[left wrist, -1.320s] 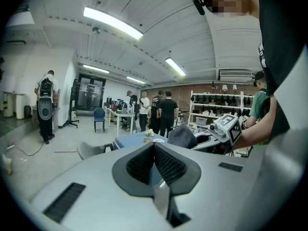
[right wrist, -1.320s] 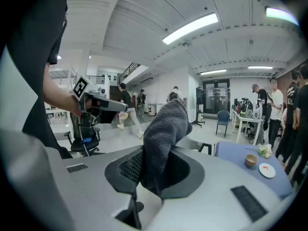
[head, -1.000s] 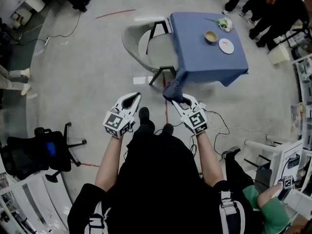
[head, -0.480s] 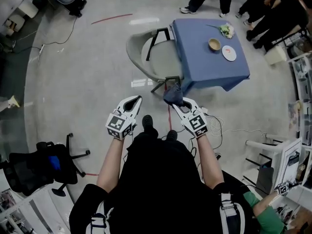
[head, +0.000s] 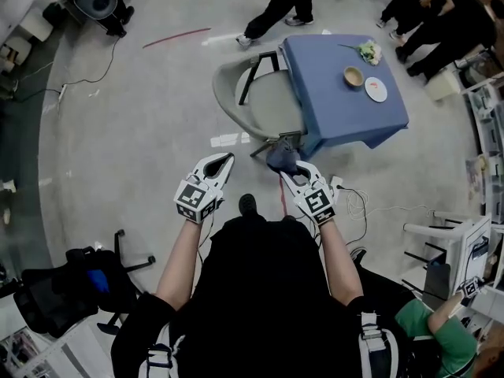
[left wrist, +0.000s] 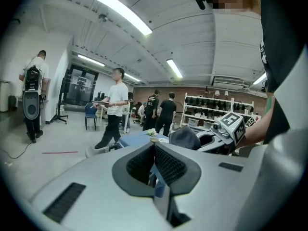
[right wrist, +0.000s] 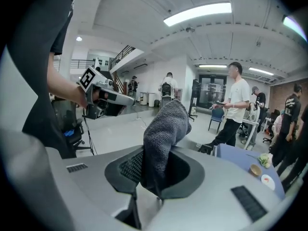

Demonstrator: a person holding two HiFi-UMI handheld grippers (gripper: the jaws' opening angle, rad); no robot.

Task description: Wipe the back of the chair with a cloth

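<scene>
Pinching grey cloth (right wrist: 166, 124), right tongs (head: 289, 172); chair (head: 268, 105) only overhead, seemingly apart.

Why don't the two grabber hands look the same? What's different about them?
The right gripper is shut on a dark grey cloth; the left gripper is shut with nothing between its jaws. In the head view the left gripper slants to the right and the right gripper slants to the left, so their tips lean toward each other. Both are white and carry a square-marker cube.
</scene>
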